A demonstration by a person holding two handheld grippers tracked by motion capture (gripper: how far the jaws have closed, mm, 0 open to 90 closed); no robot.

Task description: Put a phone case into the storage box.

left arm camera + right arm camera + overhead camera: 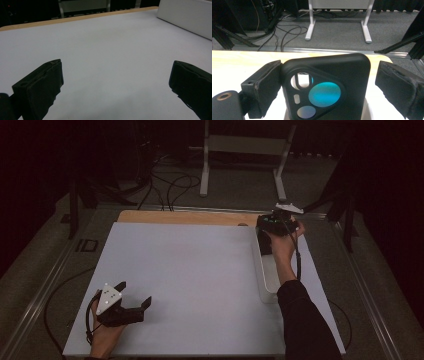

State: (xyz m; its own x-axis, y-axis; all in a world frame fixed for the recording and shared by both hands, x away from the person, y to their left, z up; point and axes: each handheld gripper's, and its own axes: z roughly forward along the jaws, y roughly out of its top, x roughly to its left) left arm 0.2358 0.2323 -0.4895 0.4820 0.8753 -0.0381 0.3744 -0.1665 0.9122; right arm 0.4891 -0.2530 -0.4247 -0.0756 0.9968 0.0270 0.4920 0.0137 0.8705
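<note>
A black phone case [332, 75] with a round camera cut-out stands upright at the far end of a long white tray [261, 270]. My right gripper [329, 63] is open around it. The case leans against the left pad [268, 85], and a clear gap separates it from the right pad [397, 85]. In the high view the right gripper [274, 220] is held over the tray's far end, with the case [264, 245] dark below it. My left gripper [135, 292] rests on the white table top [200, 270] near the front left. It [117, 65] is open with nothing between its pads.
The tray [185, 17] lies along the table's right side. A wooden strip [185, 216] borders the far edge. Beyond it on the floor are black cables [170, 185] and a white metal stand [245, 150]. Metal rails [45, 285] run beside the table.
</note>
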